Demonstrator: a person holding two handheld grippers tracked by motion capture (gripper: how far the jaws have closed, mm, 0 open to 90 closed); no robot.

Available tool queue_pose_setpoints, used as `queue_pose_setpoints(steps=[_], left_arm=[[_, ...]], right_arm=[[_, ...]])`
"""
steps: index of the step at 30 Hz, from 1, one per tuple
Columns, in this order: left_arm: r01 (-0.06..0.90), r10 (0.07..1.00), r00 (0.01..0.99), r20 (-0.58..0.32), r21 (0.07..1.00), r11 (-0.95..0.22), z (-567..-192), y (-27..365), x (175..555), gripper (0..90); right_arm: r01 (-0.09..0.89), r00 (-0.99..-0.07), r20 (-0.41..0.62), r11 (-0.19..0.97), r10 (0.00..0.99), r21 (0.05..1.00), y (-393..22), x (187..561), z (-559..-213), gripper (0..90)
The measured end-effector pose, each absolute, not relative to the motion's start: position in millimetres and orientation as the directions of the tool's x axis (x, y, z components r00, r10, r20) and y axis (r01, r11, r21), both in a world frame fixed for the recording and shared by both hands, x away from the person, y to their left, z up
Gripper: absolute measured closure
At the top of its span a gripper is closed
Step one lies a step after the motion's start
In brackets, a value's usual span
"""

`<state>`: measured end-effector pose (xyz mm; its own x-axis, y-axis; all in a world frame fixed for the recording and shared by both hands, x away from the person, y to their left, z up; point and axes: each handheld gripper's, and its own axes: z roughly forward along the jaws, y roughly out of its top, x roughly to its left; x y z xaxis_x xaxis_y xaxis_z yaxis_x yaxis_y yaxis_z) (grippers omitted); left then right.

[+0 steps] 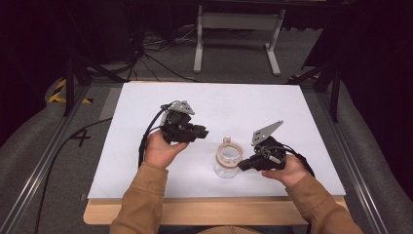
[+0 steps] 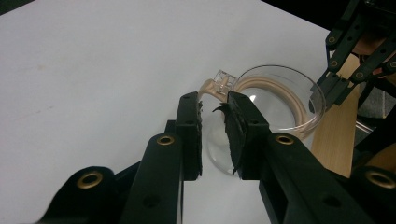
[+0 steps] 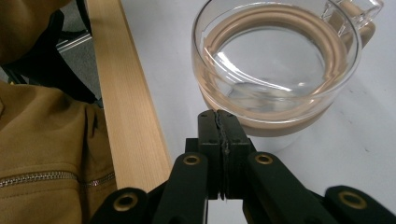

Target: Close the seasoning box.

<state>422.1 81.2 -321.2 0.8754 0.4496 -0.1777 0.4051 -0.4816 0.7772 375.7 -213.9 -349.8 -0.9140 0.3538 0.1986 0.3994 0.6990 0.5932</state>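
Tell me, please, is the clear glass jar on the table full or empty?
Empty: the glass jar shows its bare clear bottom and the white table through it.

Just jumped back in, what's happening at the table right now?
A person holds a gripper in each hand over a white table, working around a clear glass jar with a tan seal ring. The right gripper sits shut just against the jar's side. The left gripper hangs partly open above the jar, gripping nothing.

Bright, even light on the white table (image 1: pixel 146 161); dark surroundings, soft focus, slight glare
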Motion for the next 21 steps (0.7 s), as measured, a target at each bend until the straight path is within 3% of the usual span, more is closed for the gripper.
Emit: queue_pose_setpoints(steps=[11,21], left_arm=[[0.424,0.486,0.856,-0.177,0.779,-0.461,-324,91,415,73.4],[0.459,0.561,0.807,-0.185,0.795,-0.397,-326,115,406,66.6]], right_arm=[[0.369,-0.926,0.171,0.706,0.337,0.604,-214,375,-341,89.1],[0.306,-0.923,0.088,0.578,0.374,0.756,-229,382,-312,85.9]])
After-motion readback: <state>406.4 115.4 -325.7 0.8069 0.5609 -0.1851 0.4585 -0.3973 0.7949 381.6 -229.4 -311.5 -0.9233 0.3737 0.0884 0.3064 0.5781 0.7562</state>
